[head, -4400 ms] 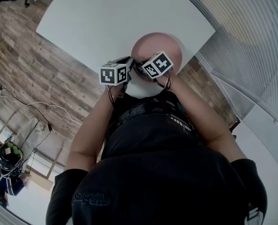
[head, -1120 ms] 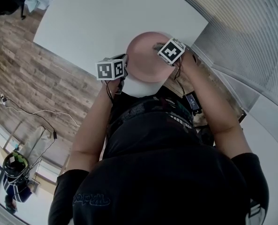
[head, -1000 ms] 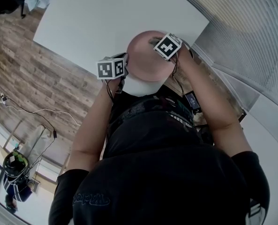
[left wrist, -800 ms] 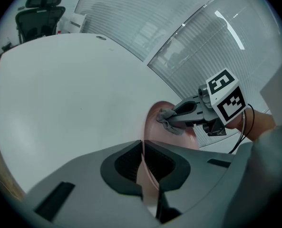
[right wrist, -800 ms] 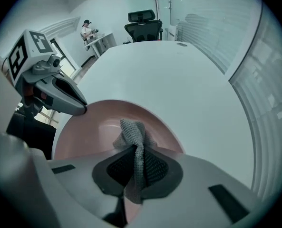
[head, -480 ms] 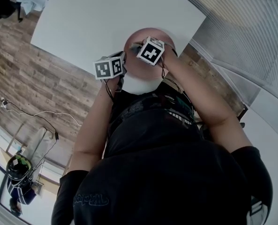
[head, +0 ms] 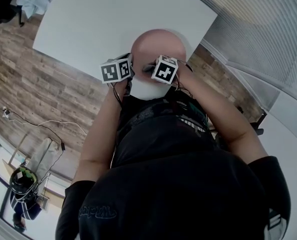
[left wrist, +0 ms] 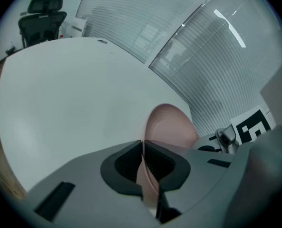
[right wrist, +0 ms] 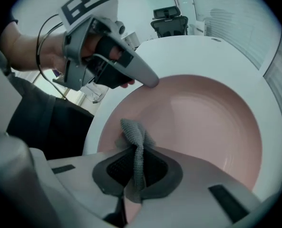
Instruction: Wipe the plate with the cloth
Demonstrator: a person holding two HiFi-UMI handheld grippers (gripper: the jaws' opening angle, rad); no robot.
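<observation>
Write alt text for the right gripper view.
The right hand-held gripper pinches a grey cloth whose bunched end lies against the near side of a pink plate. The left hand-held gripper clamps the plate's rim at upper left, over a white table.

White table [head: 113,19]; wood-plank floor [head: 43,89]; black office chair [right wrist: 169,19]; slatted blinds [left wrist: 217,70].

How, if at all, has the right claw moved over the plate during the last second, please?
Yes. In the head view, the right claw has slid from the far right rim of the plate to its near edge, close beside the left claw.
</observation>
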